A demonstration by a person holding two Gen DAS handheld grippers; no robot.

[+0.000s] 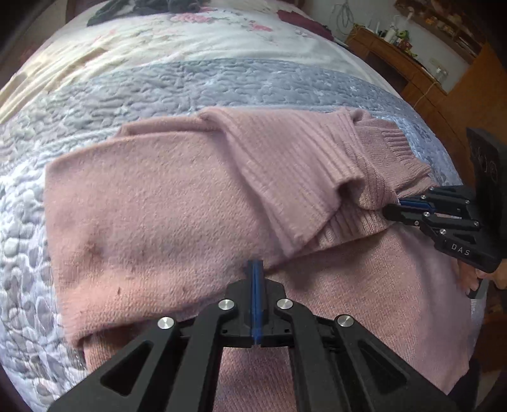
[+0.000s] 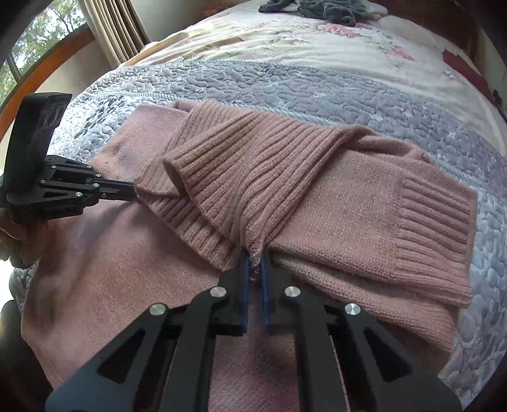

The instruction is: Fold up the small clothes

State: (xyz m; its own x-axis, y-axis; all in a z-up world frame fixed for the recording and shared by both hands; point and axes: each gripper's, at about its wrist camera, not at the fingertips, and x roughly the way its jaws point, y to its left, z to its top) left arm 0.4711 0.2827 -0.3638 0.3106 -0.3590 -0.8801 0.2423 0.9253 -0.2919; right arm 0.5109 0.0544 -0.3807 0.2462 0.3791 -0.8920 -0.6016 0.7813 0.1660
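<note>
Left wrist view: a pink knit sweater (image 1: 177,202) lies spread on the quilted bed (image 1: 133,92), its ribbed sleeve (image 1: 285,164) folded across the body. My left gripper (image 1: 256,269) hovers over the sweater's near half with its blue pads pressed together; from this view it seems to hold nothing, though in the right wrist view its tips reach the sweater's edge and the contact is too small to judge. My right gripper (image 2: 255,263), at the sweater's right side, is nearly closed and pinches a point of knit where the sleeve meets the body. Beyond the sweater, at the far end of the bed, dark clothes (image 2: 329,9) sit in a heap.

I judge the knit to be soft, light and limp: it will sag and stretch between holds and cannot be pushed flat. The ribbed cuff (image 2: 437,218) and hem edges are thicker and should give the firmest pinch, so I would take hold there, one gripper at each end of a fold line.
</note>
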